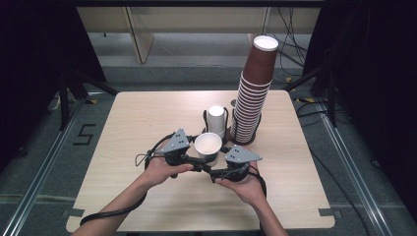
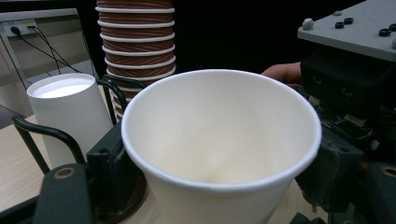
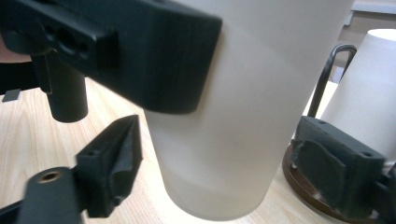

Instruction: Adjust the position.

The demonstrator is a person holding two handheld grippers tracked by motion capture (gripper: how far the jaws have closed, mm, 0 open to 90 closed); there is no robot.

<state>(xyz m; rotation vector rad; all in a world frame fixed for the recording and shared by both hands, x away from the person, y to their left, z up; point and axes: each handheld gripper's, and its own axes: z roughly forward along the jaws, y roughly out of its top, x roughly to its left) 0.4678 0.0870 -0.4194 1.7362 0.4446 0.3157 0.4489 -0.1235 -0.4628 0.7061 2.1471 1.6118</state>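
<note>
While both hands hold level, left tool (image 1: 194, 160) grips white cup (image 1: 208, 146); right tool (image 1: 219, 169) released.

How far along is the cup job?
Done: one white cup stands mouth-up on the table, in front of the wire holder.
In hand: the left gripper clamps its wall; the right gripper flanks it with open jaws, pads off the wall.
Left: an upturned white cup sits in the holder, the brown stack beside it.
</note>
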